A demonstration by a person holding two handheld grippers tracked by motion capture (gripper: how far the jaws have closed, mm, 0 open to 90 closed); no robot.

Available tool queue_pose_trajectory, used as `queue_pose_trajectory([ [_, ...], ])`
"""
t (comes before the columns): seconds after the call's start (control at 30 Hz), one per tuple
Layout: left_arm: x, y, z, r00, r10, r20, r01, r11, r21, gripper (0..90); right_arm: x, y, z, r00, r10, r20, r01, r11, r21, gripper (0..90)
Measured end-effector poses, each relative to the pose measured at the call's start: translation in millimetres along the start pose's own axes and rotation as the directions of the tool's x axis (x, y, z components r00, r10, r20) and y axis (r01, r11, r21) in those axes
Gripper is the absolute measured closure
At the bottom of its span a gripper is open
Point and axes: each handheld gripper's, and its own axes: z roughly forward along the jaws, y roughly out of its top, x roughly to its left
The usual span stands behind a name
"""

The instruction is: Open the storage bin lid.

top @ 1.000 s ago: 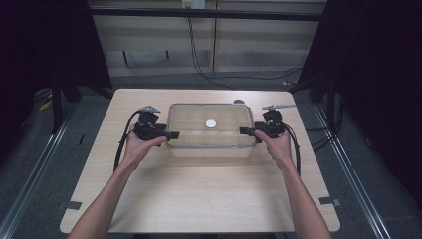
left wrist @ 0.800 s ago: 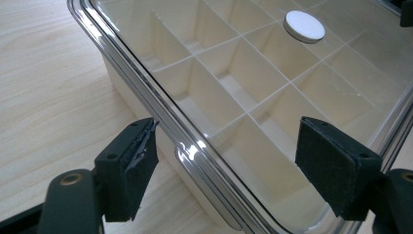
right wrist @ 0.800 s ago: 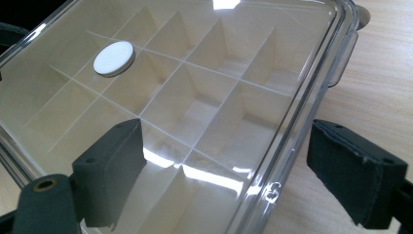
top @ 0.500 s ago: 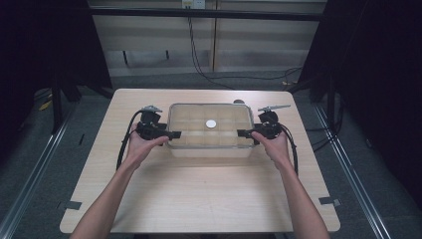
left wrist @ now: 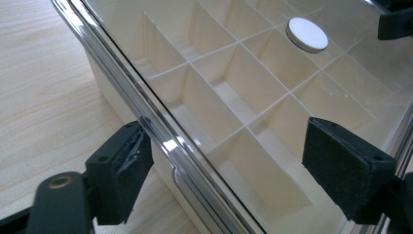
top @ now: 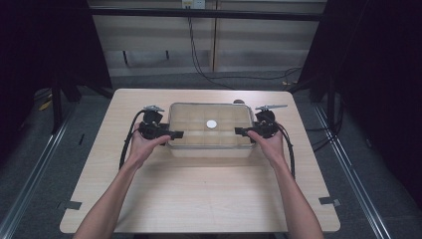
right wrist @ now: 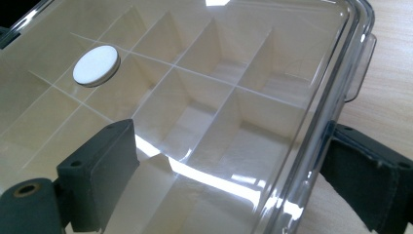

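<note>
A pale wooden tabletop (top: 199, 199) stood in a dark room, with a clear-lidded compartment box (top: 209, 144) between the two tools. The left hand-held gripper (top: 174, 134) straddled the box's near left edge, jaws spread, having just been opening. The right hand-held gripper (top: 240, 131) likewise straddled the right edge, pads apart from the lid. A white round disc (top: 211, 124) sat on the lid, midway between them.

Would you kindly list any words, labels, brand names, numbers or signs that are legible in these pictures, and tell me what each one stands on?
There are none to read. The compartment box, its clear lid, the white round disc on the lid, the wooden table and both grippers' black pads carry no visible text. The pale fixture at the top of the high view is too small to tell.
</note>
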Motion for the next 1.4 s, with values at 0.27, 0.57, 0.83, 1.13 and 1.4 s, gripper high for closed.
queue_pose_trajectory([
  [0.27,0.5,-0.5,-0.3,1.0,-0.008,-0.001,0.008,0.9998,-0.018,22.1,1.2,-2.9,0.8,0.9998,0.013,0.014,-0.013,0.999,-0.035,8.4],
  [0.57,-4.5,2.3,-5.7,0.9994,0.031,-0.015,-0.031,0.9987,-0.039,28.9,1.1,-1.7,-7.4,0.9999,0.01,0.012,-0.009,0.996,-0.093,13.7],
  [0.83,-4.3,-7.4,-9.0,0.9994,0.033,-0.013,-0.034,0.9951,-0.093,33.1,-6.9,-11.5,-14.8,0.9992,0.035,-0.021,-0.037,0.989,-0.14,28.8],
  [1.13,-6.1,-9.4,-13.6,0.9997,0.01,-0.022,-0.013,0.9918,-0.127,39.9,-6.0,-13.0,-20.4,0.9991,0.042,-0.005,-0.042,0.981,-0.189,37.2],
  [1.4,-7.7,-10.0,-18.0,0.9996,0.016,-0.024,-0.019,0.9881,-0.153,47.2,-3.6,-18.1,-33.9,0.9985,0.054,-0.015,-0.055,0.973,-0.222,45.7],
])
